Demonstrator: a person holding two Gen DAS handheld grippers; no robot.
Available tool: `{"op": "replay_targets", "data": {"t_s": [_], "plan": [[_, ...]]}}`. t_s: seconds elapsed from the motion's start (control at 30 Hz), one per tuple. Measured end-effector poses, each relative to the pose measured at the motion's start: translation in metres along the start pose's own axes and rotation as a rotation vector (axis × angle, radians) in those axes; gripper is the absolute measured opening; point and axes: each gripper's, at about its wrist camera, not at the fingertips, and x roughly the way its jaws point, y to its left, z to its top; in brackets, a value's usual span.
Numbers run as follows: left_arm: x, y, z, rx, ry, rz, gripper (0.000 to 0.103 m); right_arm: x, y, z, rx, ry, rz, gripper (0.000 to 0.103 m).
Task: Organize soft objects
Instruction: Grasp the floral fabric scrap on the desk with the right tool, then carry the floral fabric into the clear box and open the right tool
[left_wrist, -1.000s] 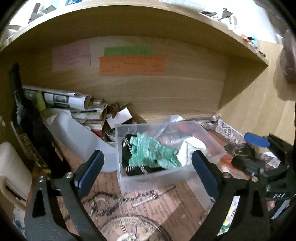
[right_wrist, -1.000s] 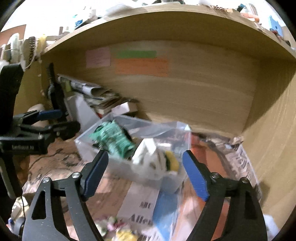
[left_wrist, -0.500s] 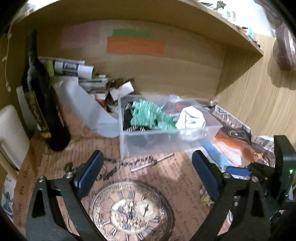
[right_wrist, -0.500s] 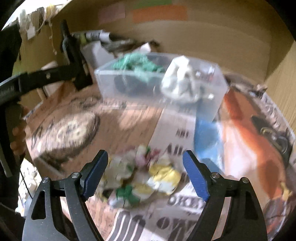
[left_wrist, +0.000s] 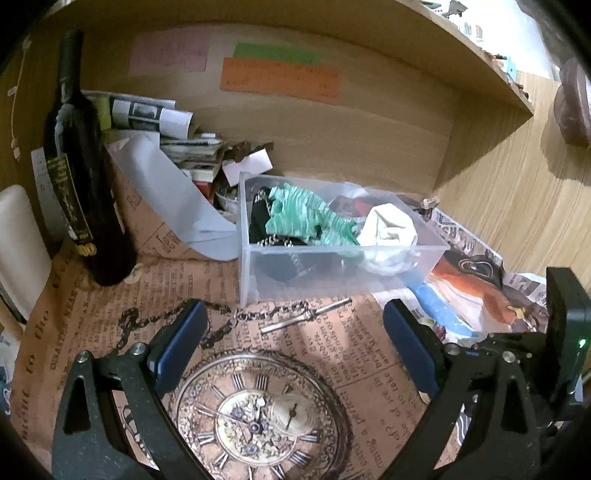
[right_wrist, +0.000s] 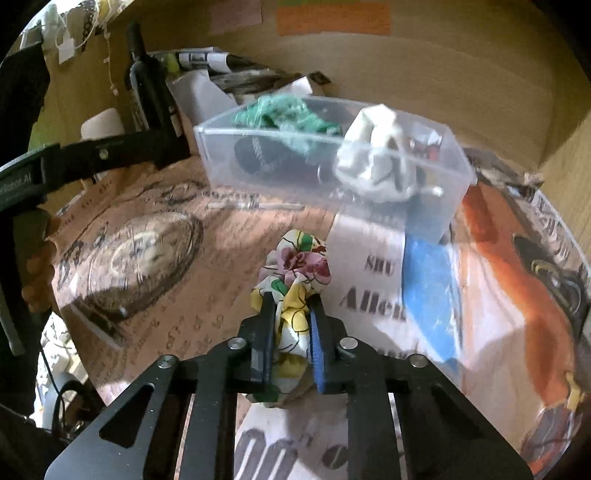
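Note:
A clear plastic bin (left_wrist: 258, 266) (right_wrist: 221, 147) stands on the desk. It holds a green knit cloth (left_wrist: 306, 218) (right_wrist: 284, 110), a black item (left_wrist: 260, 221) and a white crumpled cloth (left_wrist: 388, 229) (right_wrist: 373, 155). My right gripper (right_wrist: 291, 317) is shut on a floral cloth (right_wrist: 295, 266), white, yellow and pink, in front of the bin. My left gripper (left_wrist: 291, 339) is open and empty, in front of the bin over the clock print. The right gripper body shows at the lower right of the left wrist view (left_wrist: 565, 332).
A dark wine bottle (left_wrist: 81, 177) stands at left. A stack of papers and magazines (left_wrist: 177, 140) and a white sheet lie behind the bin. A chain with a metal bar (left_wrist: 288, 317) lies before the bin. A shelf (left_wrist: 406, 33) overhangs the desk.
My right gripper has come down and closed on the floral cloth, which lay loose between its open fingers half a second ago. My left gripper has pulled back from the bin, staying open.

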Motion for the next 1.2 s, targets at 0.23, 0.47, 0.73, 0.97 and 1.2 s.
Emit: {"op": "replay_targets", "data": {"t_s": [0.23,0.47,0.73,0.97,1.2], "plan": [[-0.002,-0.004,0.015,0.008,-0.051,0.005,0.097,-0.019,-0.001,0.038,-0.032,-0.116,-0.034,0.015],[-0.001,-0.003,0.031,0.012,-0.102,0.024,0.097,-0.02,-0.011,0.091,-0.054,-0.204,-0.06,0.015],[0.004,0.003,0.043,0.014,-0.134,0.053,0.097,0.031,-0.017,0.125,-0.069,-0.14,-0.076,0.015],[0.015,0.013,0.046,-0.002,-0.119,0.056,0.097,0.062,-0.025,0.127,-0.067,-0.08,-0.119,0.036],[0.016,0.015,0.051,-0.008,-0.129,0.046,0.097,0.039,-0.022,0.126,-0.062,-0.13,-0.129,0.059]]}}
